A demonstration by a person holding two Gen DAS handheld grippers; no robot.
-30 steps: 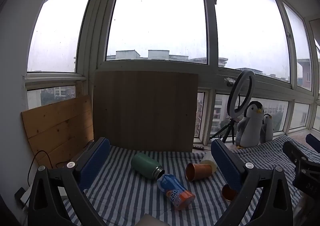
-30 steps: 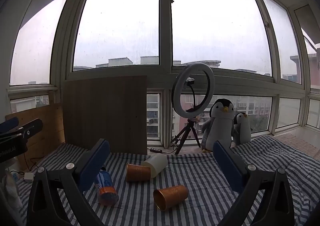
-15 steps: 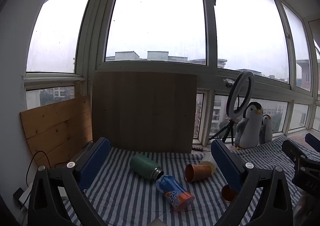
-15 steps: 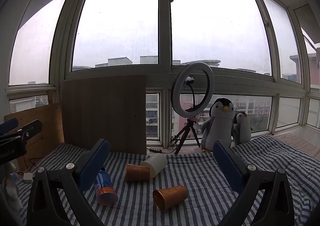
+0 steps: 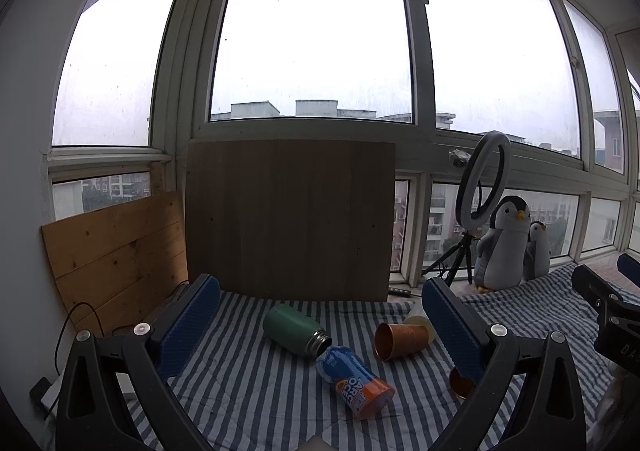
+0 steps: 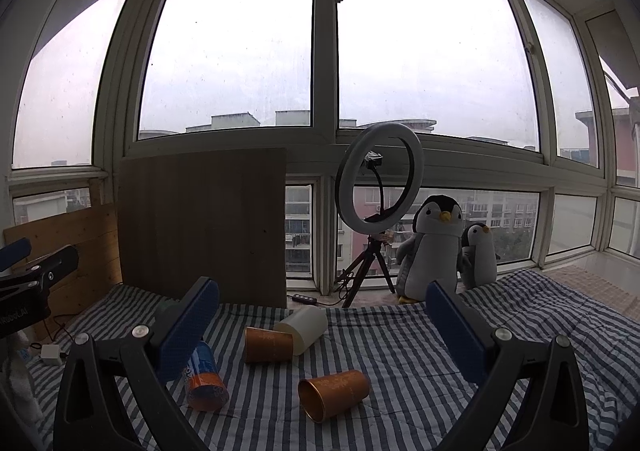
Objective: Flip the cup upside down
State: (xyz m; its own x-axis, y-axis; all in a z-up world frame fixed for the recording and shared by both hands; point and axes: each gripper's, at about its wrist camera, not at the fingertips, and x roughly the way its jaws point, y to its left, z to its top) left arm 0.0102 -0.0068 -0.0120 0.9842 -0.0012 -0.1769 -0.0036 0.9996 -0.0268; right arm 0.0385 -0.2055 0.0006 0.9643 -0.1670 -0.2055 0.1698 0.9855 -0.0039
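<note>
Several cups lie on their sides on the striped cloth. A copper cup [image 6: 334, 394] lies nearest my right gripper, mouth toward me. A second copper cup [image 6: 268, 345] [image 5: 402, 340] lies beside a white cup [image 6: 303, 329]. A green flask [image 5: 296, 333] and a blue and orange Oreo cup [image 5: 356, 381] lie in the left wrist view. My left gripper [image 5: 320, 327] is open and empty above the cloth. My right gripper [image 6: 322, 327] is open and empty, held back from the cups.
A dark wooden board [image 5: 290, 219] and a light wooden panel [image 5: 116, 259] lean against the window. A ring light on a tripod [image 6: 378, 211] and two plush penguins [image 6: 434, 251] stand at the back. A white adapter and cable [image 6: 50, 354] lie at left.
Both grippers have drifted very slightly; the cups sit a little lower and closer in the views. Nothing was grasped or moved.
</note>
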